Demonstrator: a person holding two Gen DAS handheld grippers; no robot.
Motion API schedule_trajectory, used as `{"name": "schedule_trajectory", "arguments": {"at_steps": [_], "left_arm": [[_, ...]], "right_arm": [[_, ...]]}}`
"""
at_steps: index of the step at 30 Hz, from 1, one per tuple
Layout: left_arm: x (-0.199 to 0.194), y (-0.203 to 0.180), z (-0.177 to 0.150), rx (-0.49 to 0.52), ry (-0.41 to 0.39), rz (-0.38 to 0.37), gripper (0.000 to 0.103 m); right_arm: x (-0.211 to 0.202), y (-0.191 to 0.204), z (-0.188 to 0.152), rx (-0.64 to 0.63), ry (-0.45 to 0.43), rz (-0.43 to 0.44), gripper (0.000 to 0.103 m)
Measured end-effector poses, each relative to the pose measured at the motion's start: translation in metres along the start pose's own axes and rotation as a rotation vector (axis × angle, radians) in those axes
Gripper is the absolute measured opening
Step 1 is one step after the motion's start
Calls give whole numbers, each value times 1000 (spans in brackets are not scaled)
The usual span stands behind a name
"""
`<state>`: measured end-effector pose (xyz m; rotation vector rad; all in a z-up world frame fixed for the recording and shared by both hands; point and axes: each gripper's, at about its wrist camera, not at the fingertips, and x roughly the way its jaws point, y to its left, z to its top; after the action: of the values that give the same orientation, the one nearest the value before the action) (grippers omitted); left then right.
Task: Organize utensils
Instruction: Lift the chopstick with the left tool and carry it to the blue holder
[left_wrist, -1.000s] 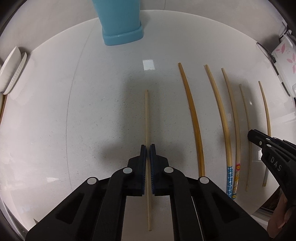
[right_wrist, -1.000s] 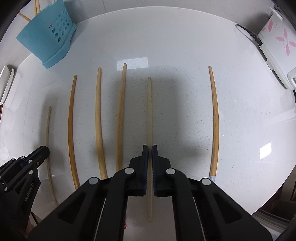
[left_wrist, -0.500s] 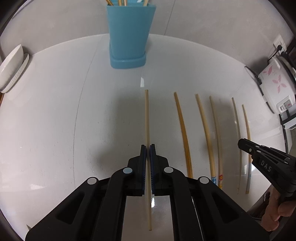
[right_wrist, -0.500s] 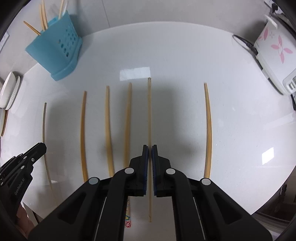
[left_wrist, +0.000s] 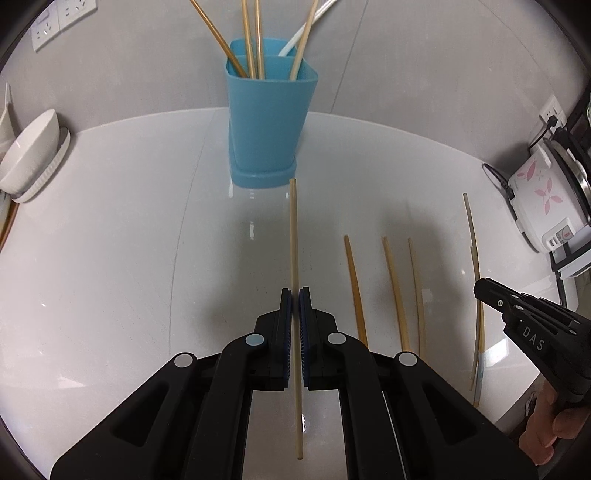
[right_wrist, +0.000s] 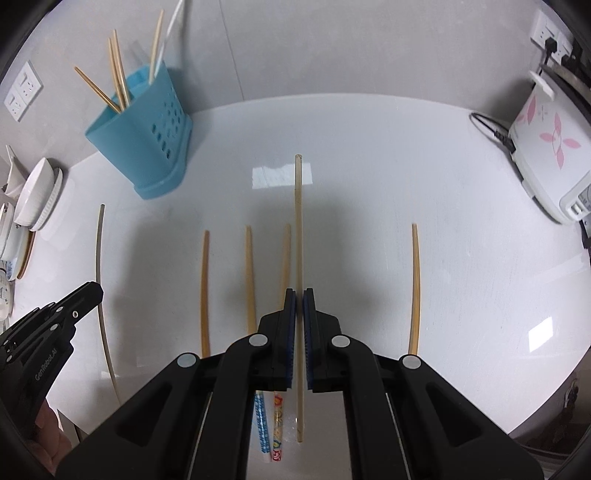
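My left gripper (left_wrist: 294, 291) is shut on a pale wooden chopstick (left_wrist: 293, 229) and holds it above the white counter, its tip pointing at the blue utensil holder (left_wrist: 267, 122), which has several chopsticks standing in it. My right gripper (right_wrist: 299, 293) is shut on another pale chopstick (right_wrist: 297, 221), lifted over the row of chopsticks on the counter (right_wrist: 204, 288). The holder (right_wrist: 142, 136) stands at the far left in the right wrist view. Each gripper shows in the other's view: the right one (left_wrist: 524, 325) and the left one (right_wrist: 55, 317).
Several chopsticks lie side by side on the counter (left_wrist: 395, 291). White bowls (left_wrist: 31, 155) stand at the left edge. A white rice cooker with pink flowers (left_wrist: 546, 195) and its cable sit at the right. The counter's front edge is close below.
Both grippers have risen and tilted up with their chopsticks. The blue holder and the wall have come fully into view. The lying chopsticks look farther away.
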<state>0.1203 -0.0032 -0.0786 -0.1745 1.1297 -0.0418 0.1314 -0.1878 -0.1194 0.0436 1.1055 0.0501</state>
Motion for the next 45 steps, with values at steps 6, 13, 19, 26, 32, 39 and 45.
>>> {"name": "schedule_trajectory", "arguments": {"at_steps": [6, 13, 19, 26, 32, 39, 45], "left_arm": [[-14, 4, 15, -10, -34, 8, 3], [-35, 8, 38, -21, -98, 14, 3], [-52, 10, 58, -29, -147, 16, 3], [-70, 9, 82, -31, -195, 17, 3], [-84, 14, 104, -42, -236, 18, 3], [-95, 24, 130, -56, -294, 3, 3], [-99, 32, 158, -66, -339, -33, 3]], "right_arm": [[-12, 3, 14, -16, -51, 24, 3], [-29, 16, 33, -42, -109, 52, 3], [-43, 31, 50, -79, -166, 69, 3], [-54, 45, 69, -99, -225, 97, 3], [-63, 58, 86, -110, -269, 126, 3], [-69, 69, 110, -97, -330, 159, 3], [-75, 77, 130, -90, -396, 197, 3]]}}
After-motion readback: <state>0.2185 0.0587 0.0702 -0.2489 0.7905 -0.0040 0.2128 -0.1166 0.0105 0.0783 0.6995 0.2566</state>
